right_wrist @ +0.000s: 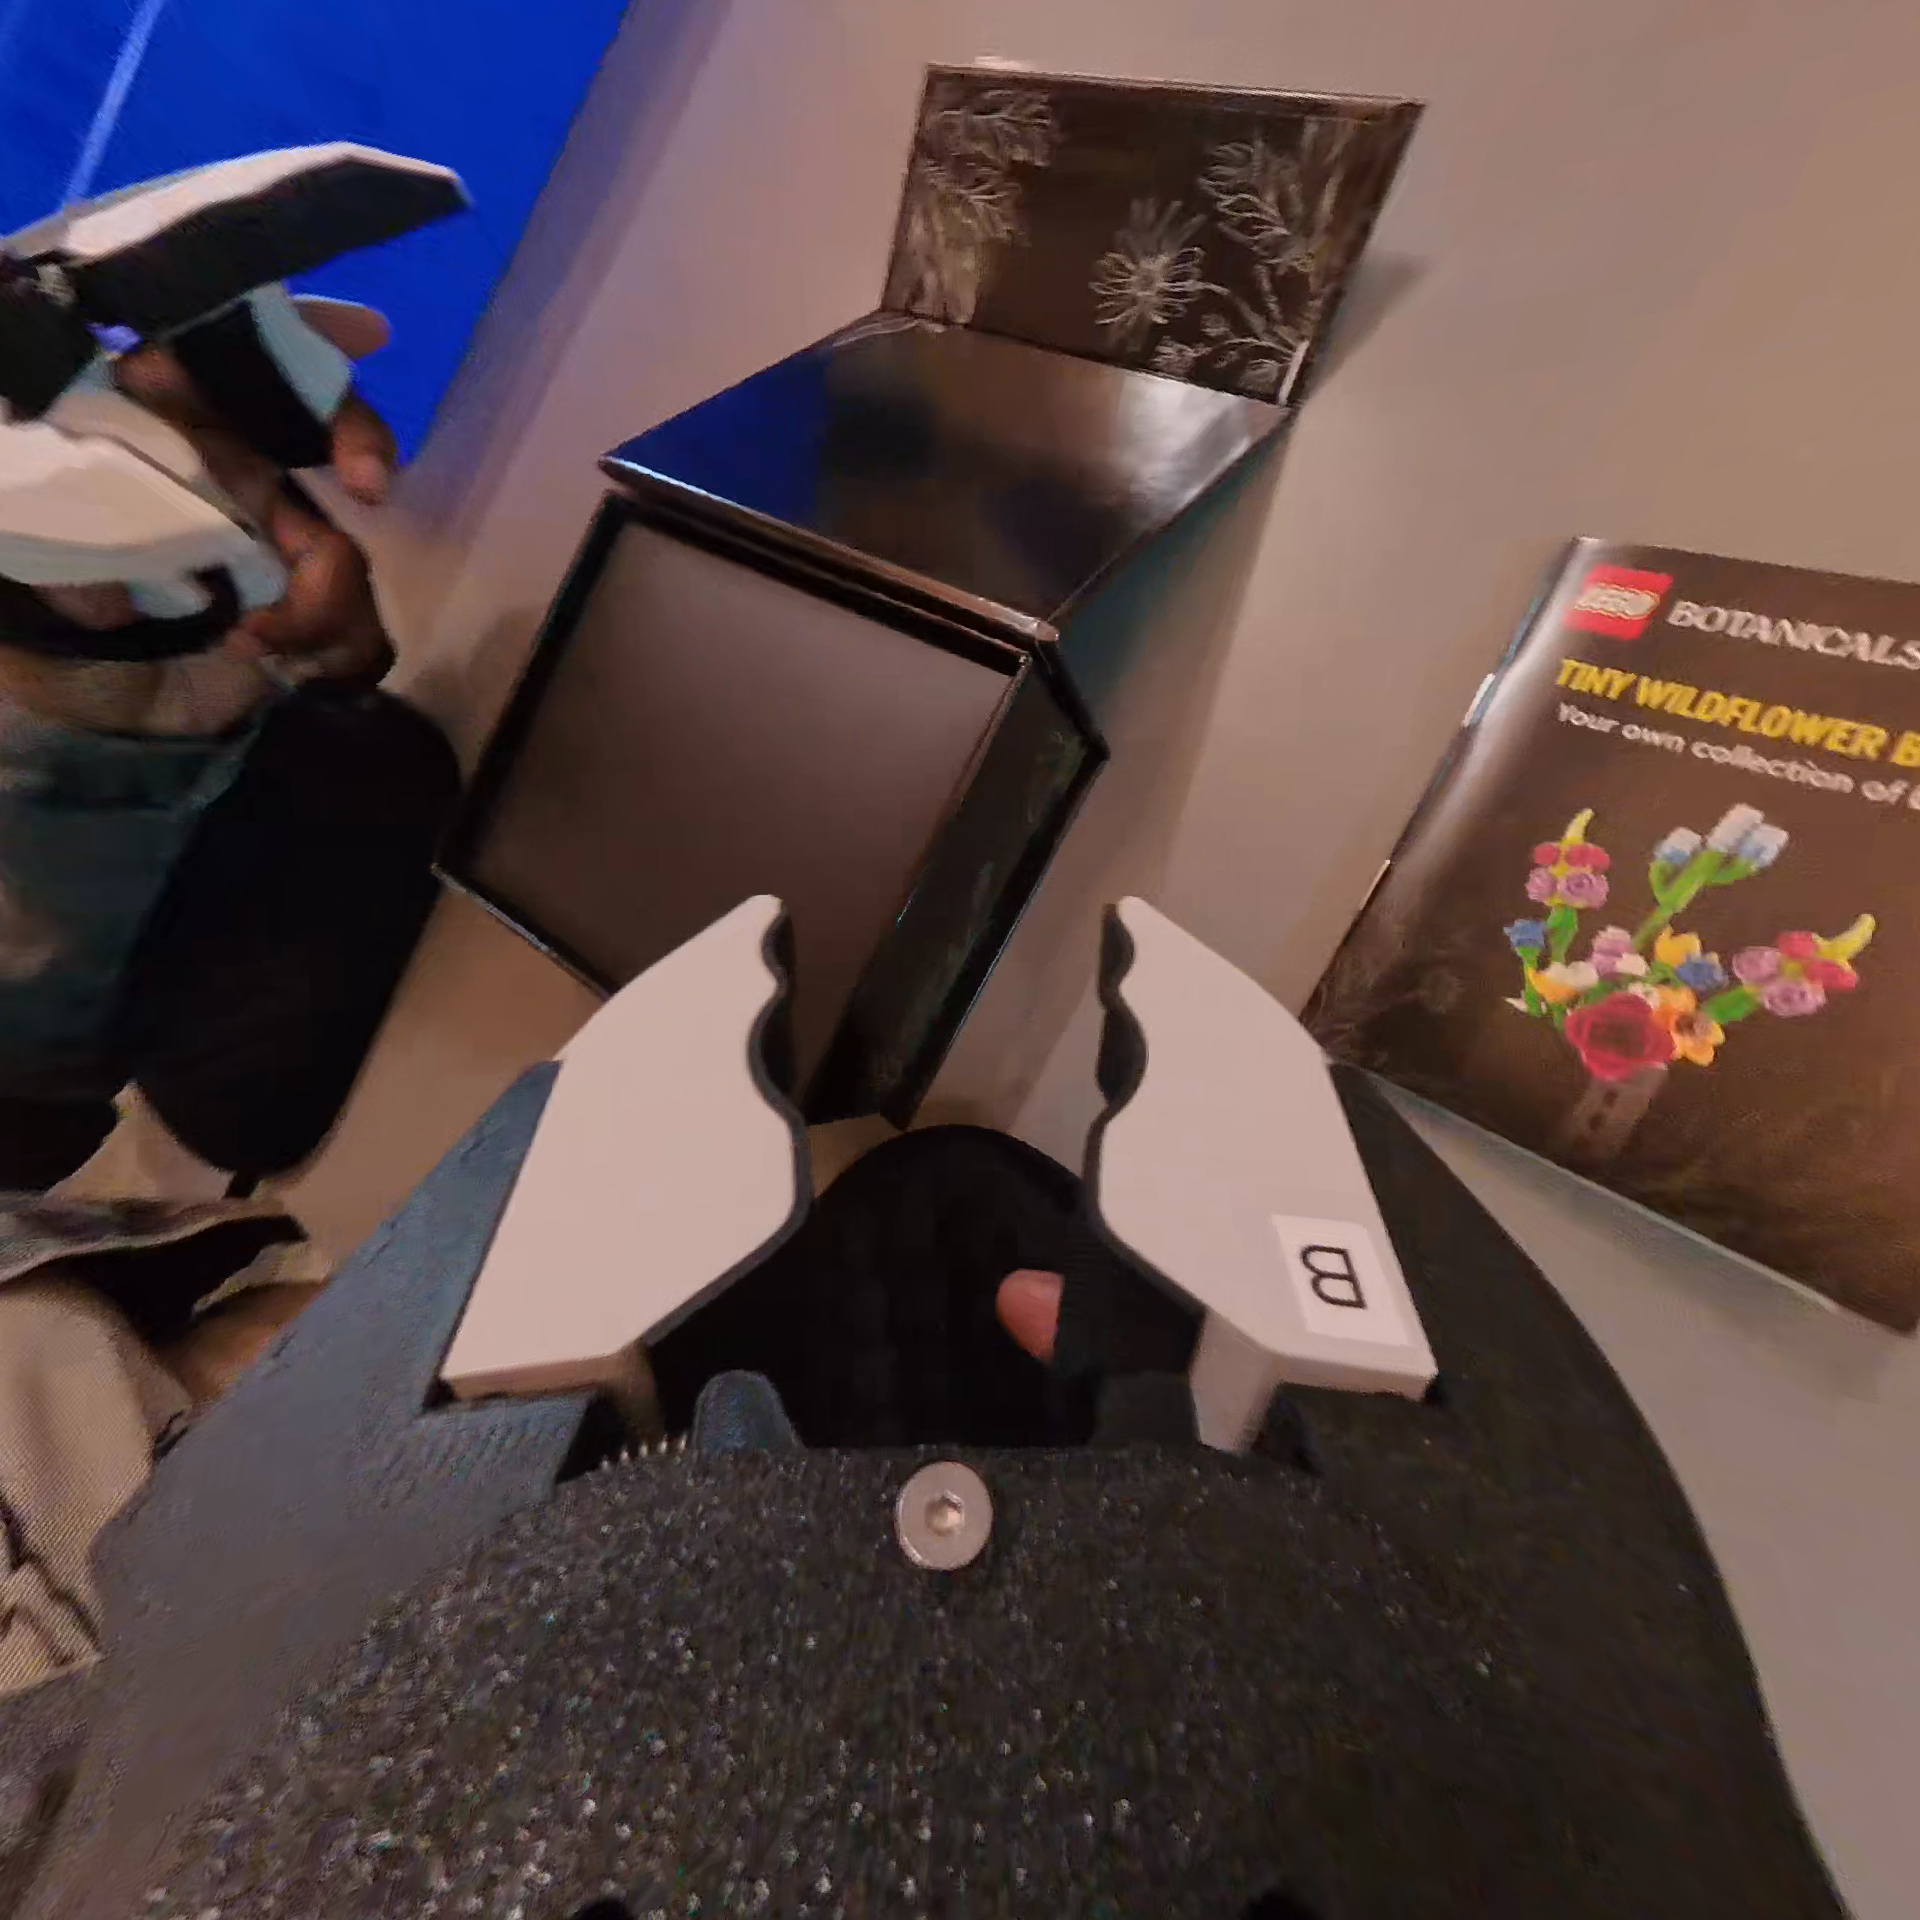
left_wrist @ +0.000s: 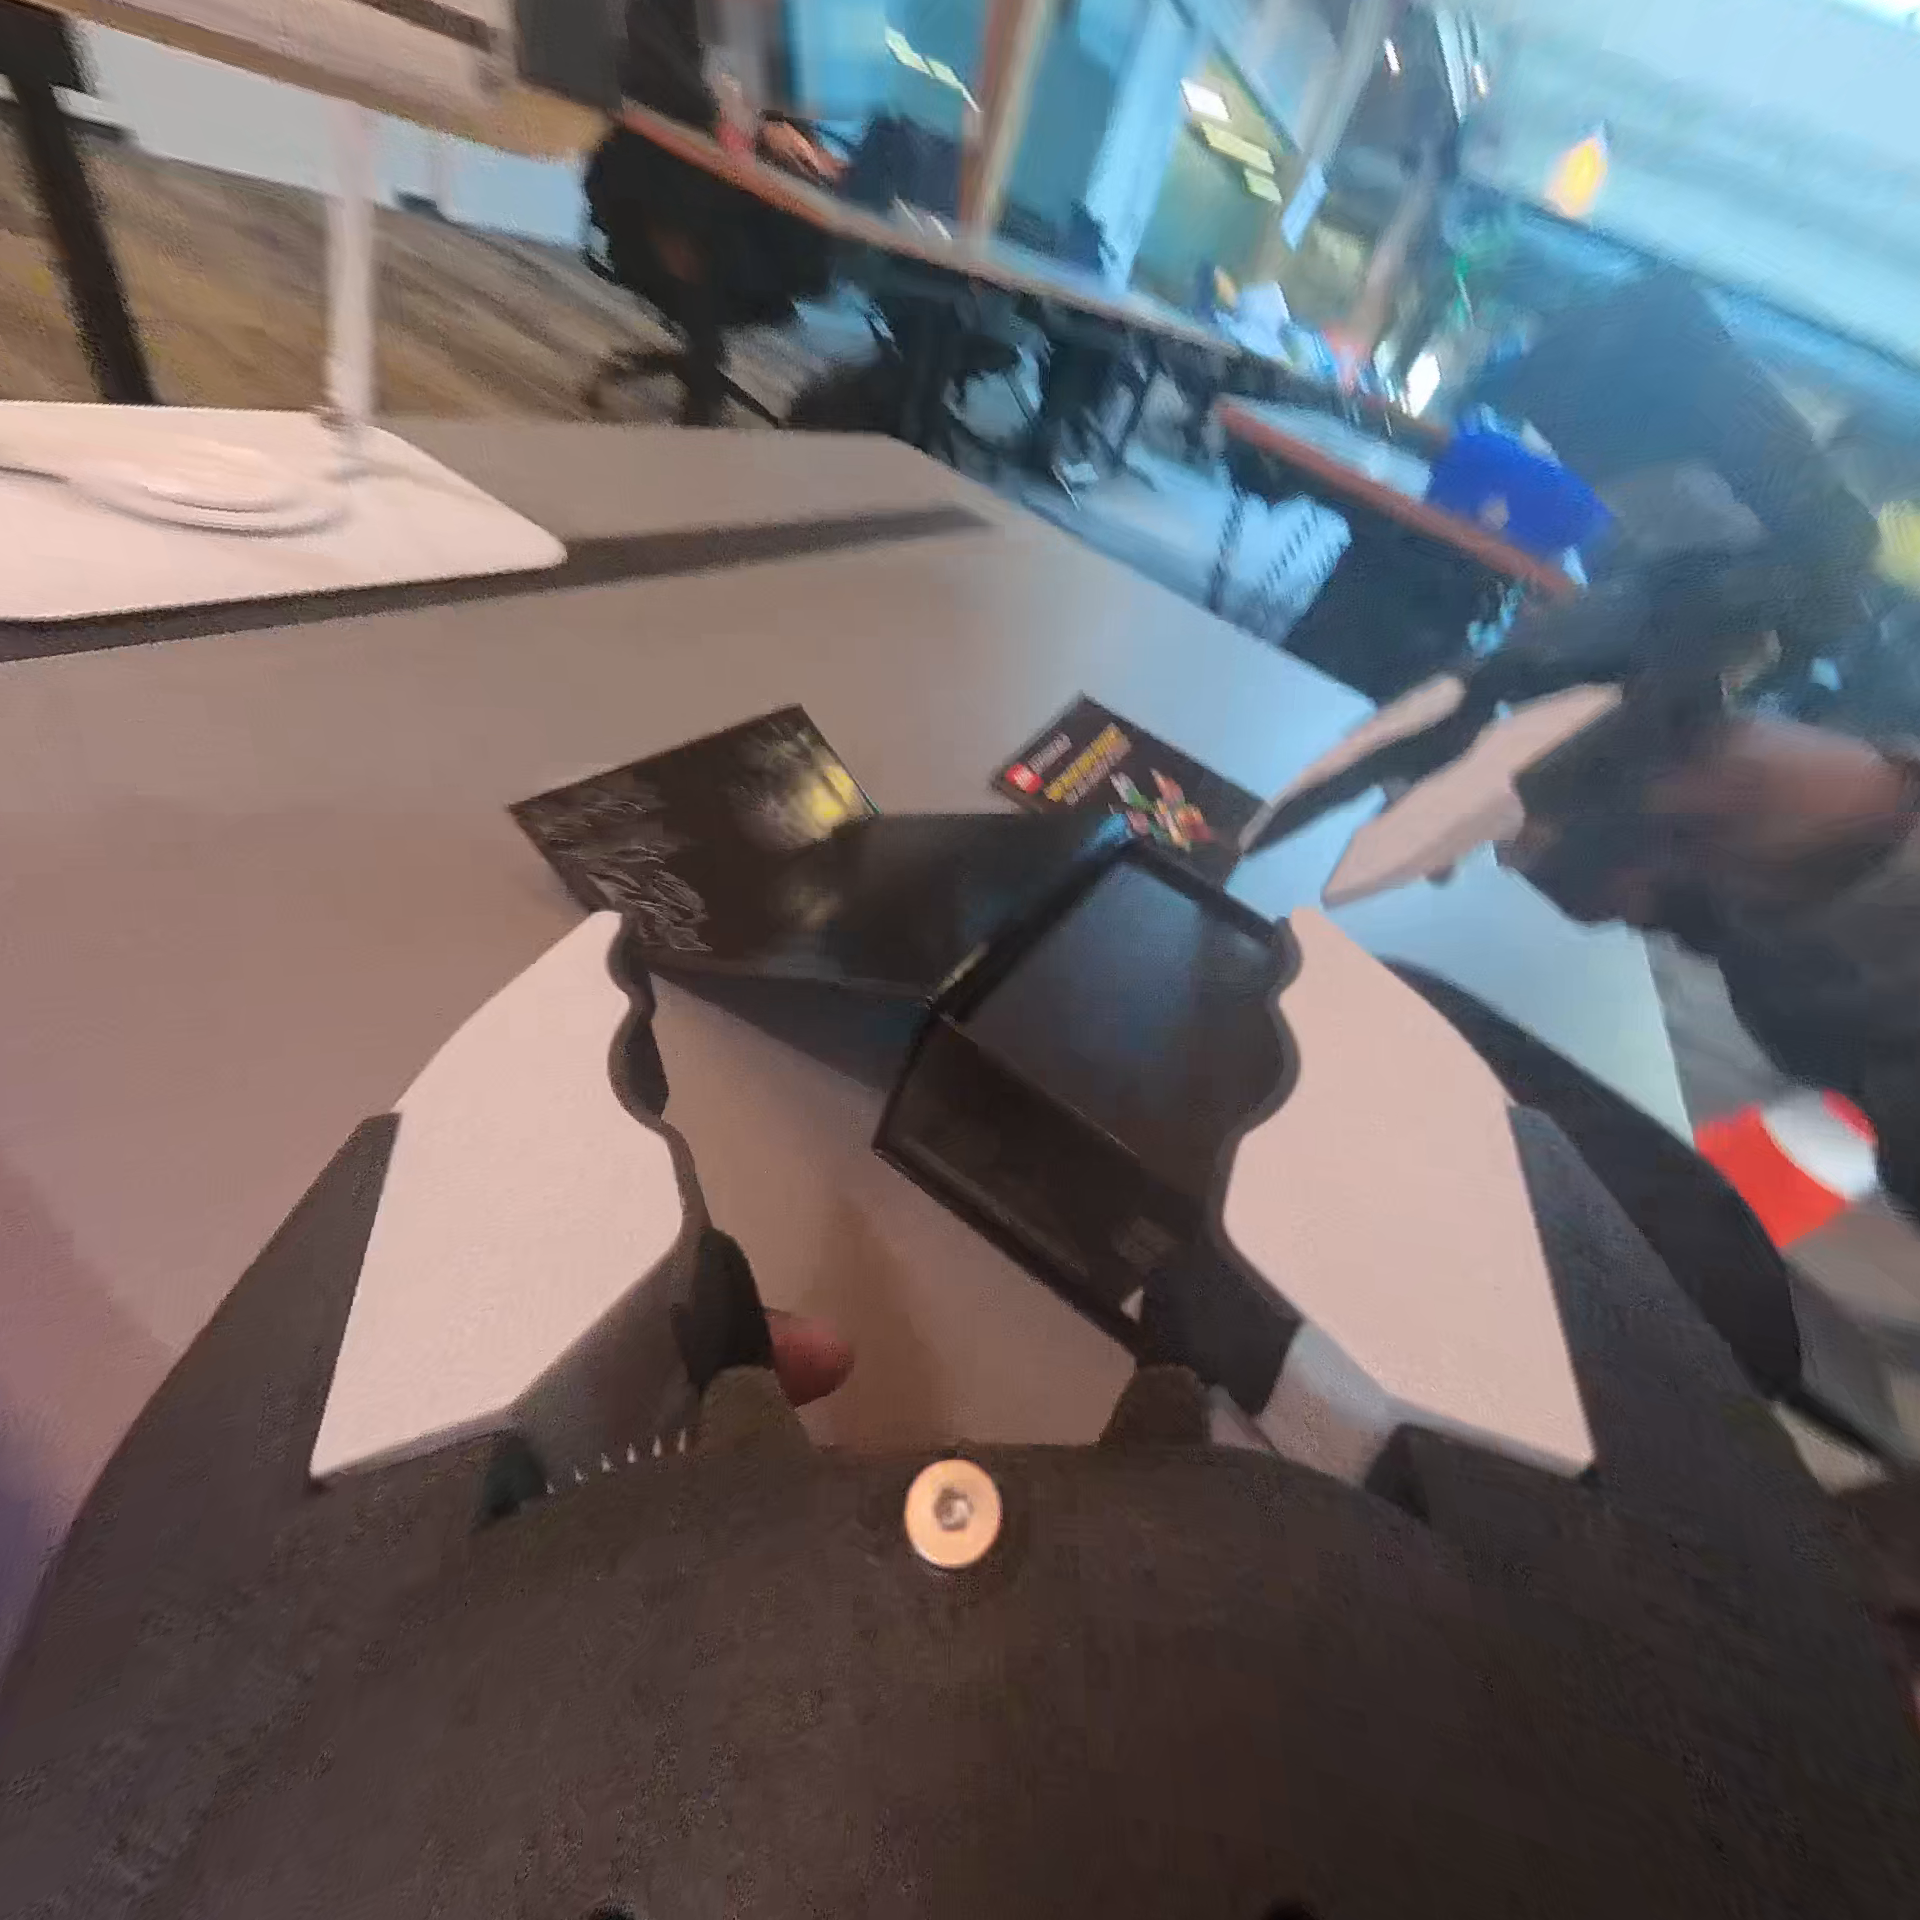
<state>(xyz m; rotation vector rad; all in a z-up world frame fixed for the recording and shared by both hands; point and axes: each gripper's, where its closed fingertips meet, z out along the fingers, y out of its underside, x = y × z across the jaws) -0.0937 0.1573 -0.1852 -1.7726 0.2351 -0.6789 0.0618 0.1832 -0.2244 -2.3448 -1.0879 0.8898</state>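
Observation:
An open black box (right_wrist: 748, 727) stands on the grey table (right_wrist: 1558, 312), its lid flap (right_wrist: 1143, 229), printed with pale flower drawings, folded back. My right gripper (right_wrist: 945, 914) is open. The box's near right wall (right_wrist: 966, 904) stands between its pads, with a clear gap to the right pad (right_wrist: 1127, 997). My left gripper (left_wrist: 956, 925) is open wide over the box (left_wrist: 1122, 997), which looks blurred. In the right wrist view the left gripper (right_wrist: 301, 281) hangs to the left of the box, clear of it. The right gripper (left_wrist: 1382, 821) also shows in the left wrist view.
A dark booklet with a flower bouquet picture (right_wrist: 1662, 883) lies right of the box, also in the left wrist view (left_wrist: 1132, 790). A white mat with a plate (left_wrist: 260, 520) lies far left. Desks and chairs (left_wrist: 707, 260) stand beyond the table's edge.

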